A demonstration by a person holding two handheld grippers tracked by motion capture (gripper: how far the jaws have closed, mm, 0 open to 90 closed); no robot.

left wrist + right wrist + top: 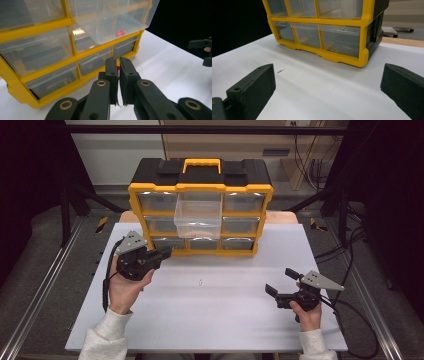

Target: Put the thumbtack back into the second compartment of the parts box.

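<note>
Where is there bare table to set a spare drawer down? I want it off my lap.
The widest bare patch is the middle of the table, between the left gripper and the right gripper, apart from one tiny white piece. The strip right of the organizer is free too. It is crowded under the pulled-out drawer.

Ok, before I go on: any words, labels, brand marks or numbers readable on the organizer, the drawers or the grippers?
None can be read: the yellow and black organizer, its pulled-out clear drawer, the left gripper and the right gripper show no legible print.
</note>
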